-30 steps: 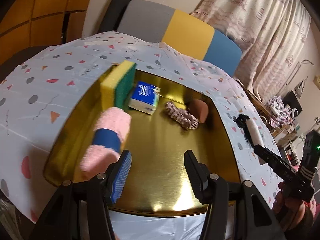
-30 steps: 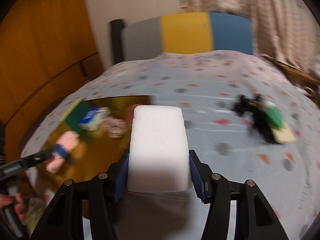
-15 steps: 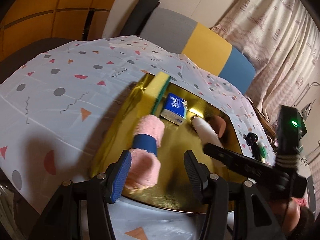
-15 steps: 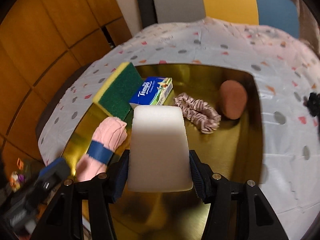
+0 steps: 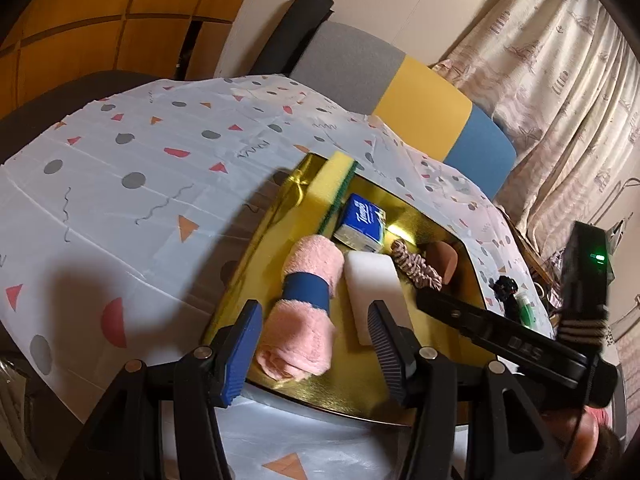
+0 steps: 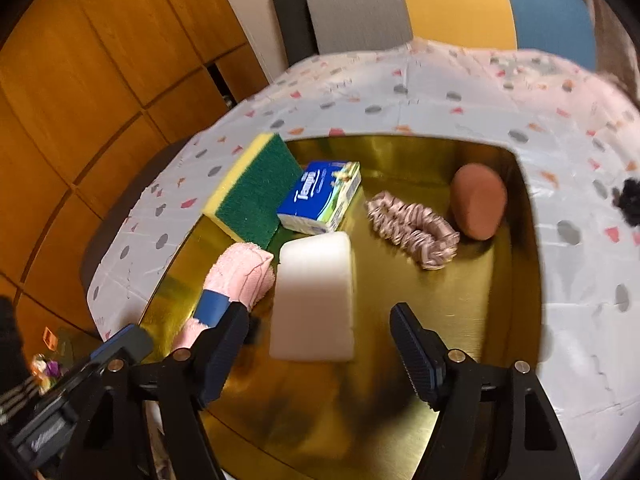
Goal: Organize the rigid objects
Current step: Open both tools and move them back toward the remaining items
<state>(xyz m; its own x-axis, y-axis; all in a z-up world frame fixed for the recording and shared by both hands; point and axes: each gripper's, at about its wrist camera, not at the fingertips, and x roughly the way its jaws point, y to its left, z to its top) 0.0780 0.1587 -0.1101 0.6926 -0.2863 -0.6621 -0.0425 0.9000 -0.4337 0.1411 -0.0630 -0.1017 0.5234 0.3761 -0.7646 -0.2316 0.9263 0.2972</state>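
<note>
From the left wrist view, the left gripper [image 5: 316, 350] hangs over the near edge of the gold tray [image 5: 436, 384], its fingers parted and holding nothing; the rolled pink towel [image 5: 306, 312] with its blue band lies just ahead between them. The white foam block [image 5: 374, 292] rests in the tray beside the towel.

From the right wrist view, the right gripper [image 6: 318, 354] has just been opening, and its fingers stand clear of the white foam block [image 6: 314, 298], which lies flat on the tray floor (between them, nearer the left finger). Beyond it sit the green-and-yellow sponge [image 6: 256, 190], the Tempo tissue pack [image 6: 318, 196], a scrunchie [image 6: 412, 230] and a brown oval sponge [image 6: 478, 200]. The tray sits on the bench's patterned cloth [image 6: 440, 96].
</note>
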